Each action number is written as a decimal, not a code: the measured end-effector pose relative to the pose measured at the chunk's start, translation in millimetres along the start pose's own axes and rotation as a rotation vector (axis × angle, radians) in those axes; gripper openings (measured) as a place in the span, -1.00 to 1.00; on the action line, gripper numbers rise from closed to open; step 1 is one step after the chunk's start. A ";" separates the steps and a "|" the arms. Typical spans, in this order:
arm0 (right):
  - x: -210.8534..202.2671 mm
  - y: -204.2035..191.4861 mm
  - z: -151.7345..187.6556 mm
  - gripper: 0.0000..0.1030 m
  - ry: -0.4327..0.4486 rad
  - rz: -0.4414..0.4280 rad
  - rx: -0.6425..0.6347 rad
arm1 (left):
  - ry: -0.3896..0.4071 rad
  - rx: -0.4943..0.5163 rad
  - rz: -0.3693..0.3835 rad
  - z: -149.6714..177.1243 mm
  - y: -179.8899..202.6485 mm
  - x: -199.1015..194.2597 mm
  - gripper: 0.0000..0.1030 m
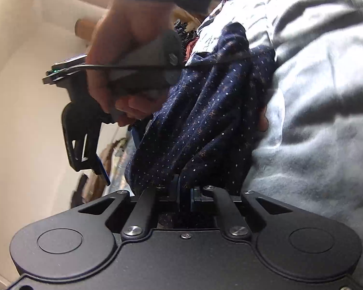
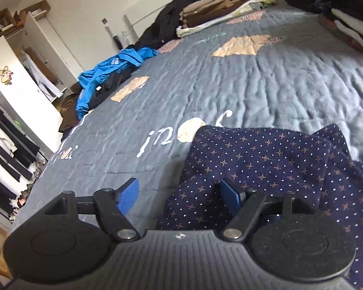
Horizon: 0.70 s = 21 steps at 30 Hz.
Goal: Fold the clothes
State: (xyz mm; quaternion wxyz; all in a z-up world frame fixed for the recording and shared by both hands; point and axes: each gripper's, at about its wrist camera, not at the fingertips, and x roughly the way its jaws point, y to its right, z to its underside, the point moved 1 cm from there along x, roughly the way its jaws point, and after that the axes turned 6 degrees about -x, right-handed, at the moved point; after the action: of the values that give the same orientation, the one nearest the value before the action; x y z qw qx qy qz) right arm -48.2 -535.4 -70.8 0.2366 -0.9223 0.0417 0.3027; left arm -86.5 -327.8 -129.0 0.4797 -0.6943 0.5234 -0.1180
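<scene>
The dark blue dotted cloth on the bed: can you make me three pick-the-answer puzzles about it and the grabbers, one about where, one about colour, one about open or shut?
1. Where does the dark blue dotted garment lie?
A. on the grey quilted bedspread
B. in the white wardrobe
C. on the floor

2. What colour are the pads on the right gripper?
A. red
B. blue
C. yellow

3. How is the left gripper?
A. wide open
B. shut on the garment
C. out of sight

Answers:
1 A, the right wrist view shows the cloth spread on the bedspread.
2 B, both pads show bright blue there.
3 B, in the left wrist view its fingers meet with dotted cloth pinched between them.
</scene>
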 end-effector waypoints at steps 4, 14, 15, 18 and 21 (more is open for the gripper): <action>11.1 3.7 4.8 0.45 -0.012 0.030 -0.004 | 0.005 -0.055 0.049 -0.7 -14.4 -16.3 -0.90; 22.7 13.9 1.6 0.45 -0.010 0.057 0.031 | 0.043 -0.102 0.131 -0.6 -17.4 -41.4 -0.91; 22.8 14.4 0.1 0.45 -0.013 0.054 0.032 | 0.040 -0.084 0.124 0.7 -11.9 -38.8 -0.91; 16.3 10.4 -12.0 0.46 -0.021 0.037 0.000 | 0.043 -0.029 0.072 5.3 4.1 -31.7 -0.82; 15.4 0.0 -28.6 0.52 -0.069 0.041 -0.104 | 0.046 -0.030 0.054 1.9 7.5 -29.6 -0.82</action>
State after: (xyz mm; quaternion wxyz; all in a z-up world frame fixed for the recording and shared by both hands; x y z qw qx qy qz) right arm -20.3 -547.6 -59.6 0.1836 -0.9213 0.0365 0.3408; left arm -102.4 -301.8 -125.9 0.4603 -0.6840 0.5546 -0.1131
